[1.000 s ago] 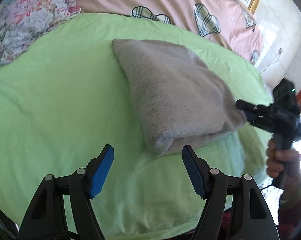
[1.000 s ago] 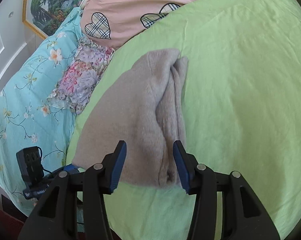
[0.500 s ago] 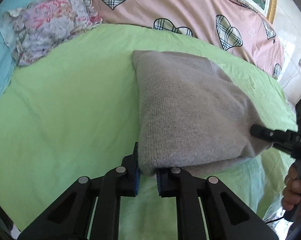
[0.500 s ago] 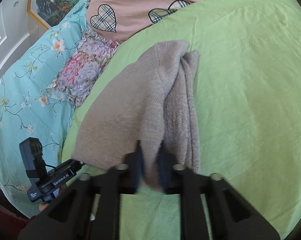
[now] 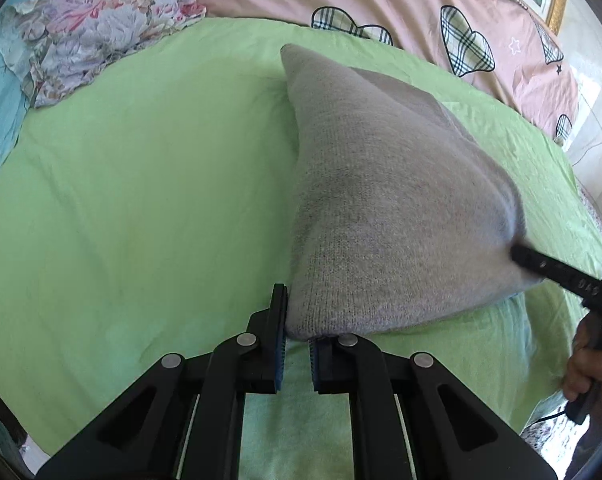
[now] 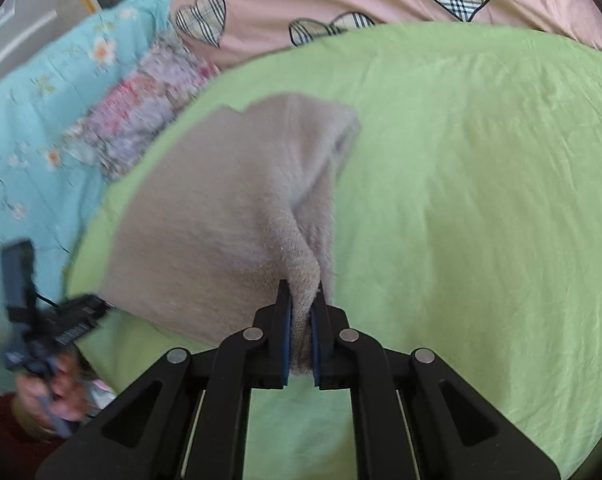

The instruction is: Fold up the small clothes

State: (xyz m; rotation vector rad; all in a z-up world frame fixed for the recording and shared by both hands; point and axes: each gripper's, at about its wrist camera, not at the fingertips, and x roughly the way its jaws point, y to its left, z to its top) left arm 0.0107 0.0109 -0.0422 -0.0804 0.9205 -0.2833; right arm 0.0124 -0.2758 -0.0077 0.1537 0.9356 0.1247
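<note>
Grey knit garment (image 5: pixel 385 208) on green sheet (image 5: pixel 141 200), corners clenched by left tool (image 5: pixel 299 334), right tool (image 6: pixel 301 320), floral pillow (image 5: pixel 97 36) beyond

A grey-beige knitted garment (image 5: pixel 385 208) lies folded into a thick, soft bundle on the green sheet (image 5: pixel 141 200) of the bed, its far end tapering to a narrow corner toward the pink quilt. Its near edge is raised off the sheet at two corners, each pinched between closed tongs, so the cloth stretches taut and tent-like between them. In the right wrist view the knit (image 6: pixel 229 208) bunches into a standing ridge at the grip, with layered edges showing along its right side.
</note>
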